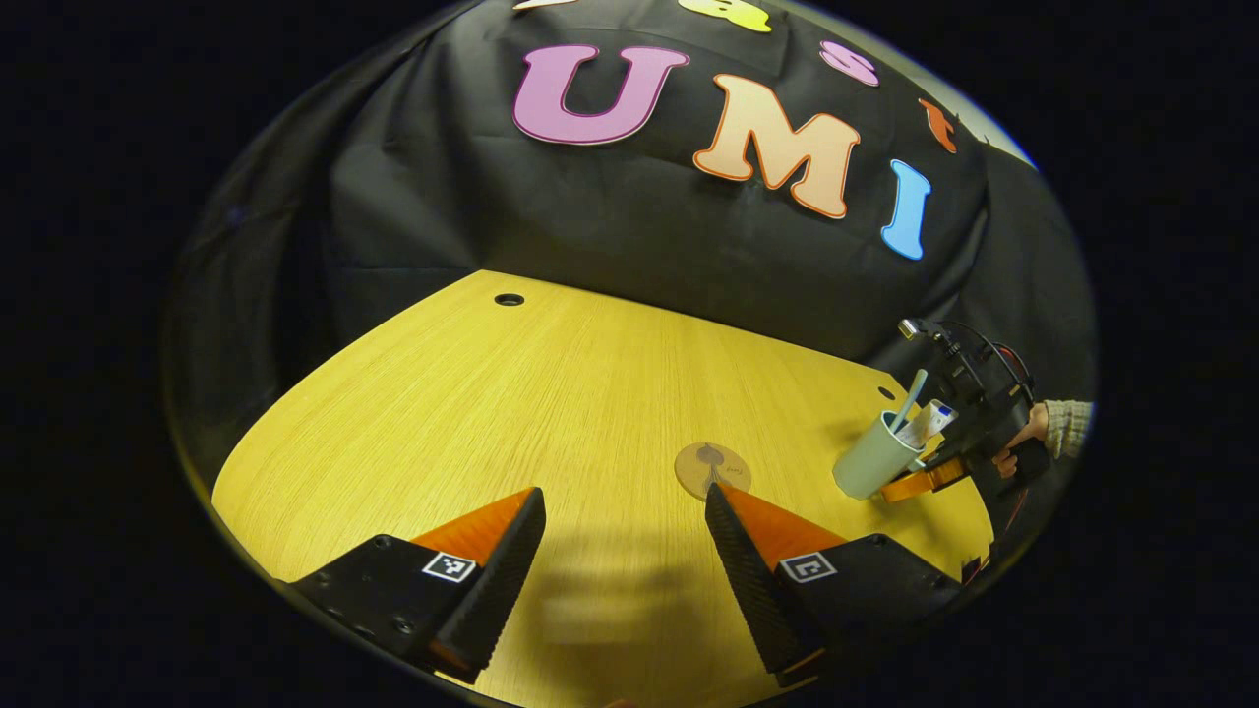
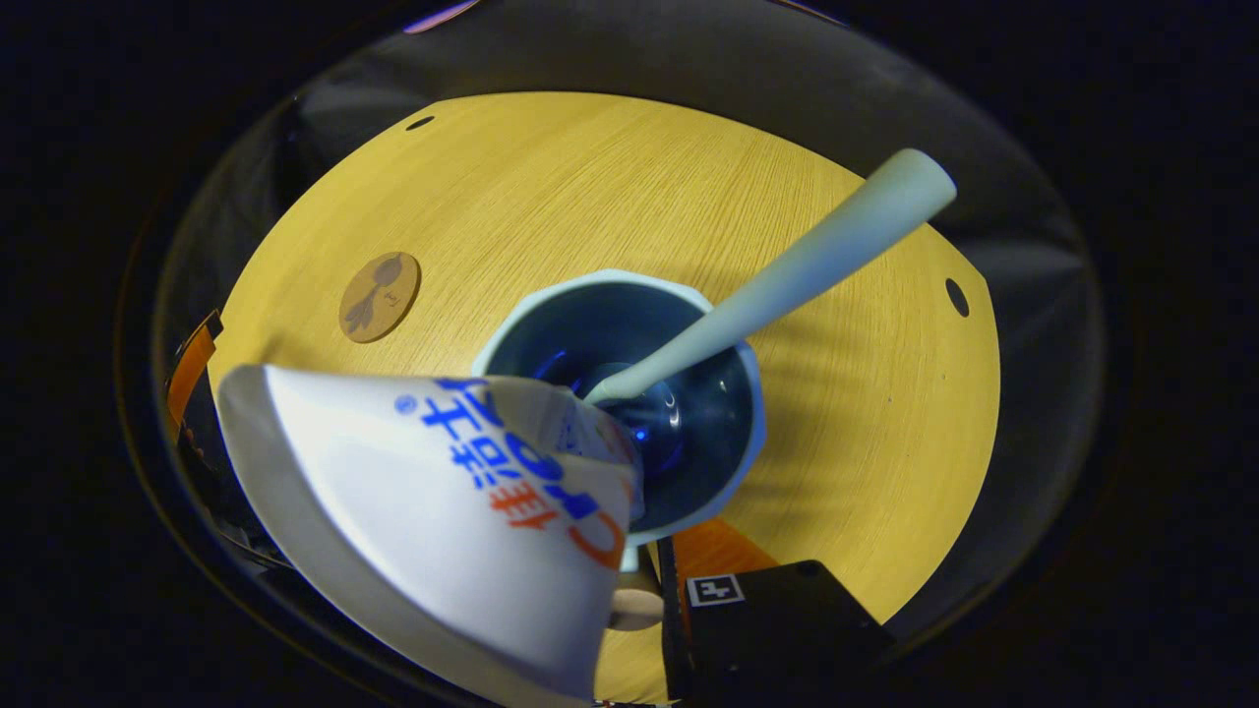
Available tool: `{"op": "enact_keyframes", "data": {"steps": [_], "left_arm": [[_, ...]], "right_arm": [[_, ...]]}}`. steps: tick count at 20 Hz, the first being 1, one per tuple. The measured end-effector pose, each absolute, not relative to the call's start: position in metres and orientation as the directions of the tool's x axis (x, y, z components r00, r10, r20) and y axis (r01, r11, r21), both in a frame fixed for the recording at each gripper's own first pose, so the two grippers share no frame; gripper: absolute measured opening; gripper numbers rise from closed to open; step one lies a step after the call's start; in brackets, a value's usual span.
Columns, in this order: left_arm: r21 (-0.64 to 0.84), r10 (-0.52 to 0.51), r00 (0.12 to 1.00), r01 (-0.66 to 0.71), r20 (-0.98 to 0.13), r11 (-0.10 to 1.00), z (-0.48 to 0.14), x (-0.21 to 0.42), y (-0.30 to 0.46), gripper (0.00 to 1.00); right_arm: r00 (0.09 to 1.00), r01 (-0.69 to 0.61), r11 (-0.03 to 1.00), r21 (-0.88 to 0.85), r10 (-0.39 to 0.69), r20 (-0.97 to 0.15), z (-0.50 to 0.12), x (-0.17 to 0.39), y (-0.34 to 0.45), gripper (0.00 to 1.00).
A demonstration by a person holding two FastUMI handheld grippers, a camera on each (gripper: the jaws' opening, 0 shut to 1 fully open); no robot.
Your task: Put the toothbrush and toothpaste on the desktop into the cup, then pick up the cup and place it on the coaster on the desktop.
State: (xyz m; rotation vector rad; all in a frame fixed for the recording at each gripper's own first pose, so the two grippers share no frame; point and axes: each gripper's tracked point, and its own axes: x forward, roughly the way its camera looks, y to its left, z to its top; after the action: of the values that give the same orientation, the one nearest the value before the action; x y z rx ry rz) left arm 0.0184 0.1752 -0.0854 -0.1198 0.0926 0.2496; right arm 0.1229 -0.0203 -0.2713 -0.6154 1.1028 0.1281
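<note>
Since toothbrush [image 2: 787, 285] and toothpaste tube [image 2: 433, 501] already stand in the cup [image 1: 873, 458], my right fingers [image 1: 910, 484] flank its base for lifting toward the coaster [image 1: 712, 468]; clamped or not, I cannot tell; left fingers [image 1: 626, 551] apart, idle over the worktop [image 1: 551, 393].

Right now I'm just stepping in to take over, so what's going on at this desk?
A person holds a gripper in each hand. The toothbrush and toothpaste already stand in the cup. The right gripper is at the cup's side, apparently gripping it, though its jaws are partly hidden. The cup is not yet on the coaster, which lies bare beside it. The left gripper hangs open over the desk, holding nothing.
</note>
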Motion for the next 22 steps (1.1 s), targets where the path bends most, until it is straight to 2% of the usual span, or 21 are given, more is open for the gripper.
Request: {"op": "enact_keyframes", "data": {"steps": [7, 11, 16, 22], "left_arm": [[-0.107, 0.237, 0.965, -0.248, -0.111, 0.963, -0.088, 0.013, 0.176, 0.95], [-0.112, 0.241, 0.963, -0.255, -0.120, 0.961, -0.093, 0.008, 0.180, 0.95], [-0.120, 0.250, 0.961, -0.264, -0.122, 0.957, -0.094, 0.001, 0.189, 0.95], [-0.157, 0.268, 0.955, -0.286, -0.128, 0.945, -0.097, -0.009, 0.204, 0.95]], "right_arm": [[0.471, -0.444, 0.798, -0.407, -0.178, -0.864, -0.271, 0.123, -0.020, 0.27], [0.492, -0.493, 0.778, -0.390, -0.121, -0.862, -0.266, 0.128, -0.008, 0.27], [0.475, -0.569, 0.742, -0.354, -0.055, -0.878, -0.250, 0.142, 0.008, 0.27], [0.455, -0.625, 0.700, -0.346, -0.034, -0.890, -0.239, 0.167, 0.046, 0.27]]}}
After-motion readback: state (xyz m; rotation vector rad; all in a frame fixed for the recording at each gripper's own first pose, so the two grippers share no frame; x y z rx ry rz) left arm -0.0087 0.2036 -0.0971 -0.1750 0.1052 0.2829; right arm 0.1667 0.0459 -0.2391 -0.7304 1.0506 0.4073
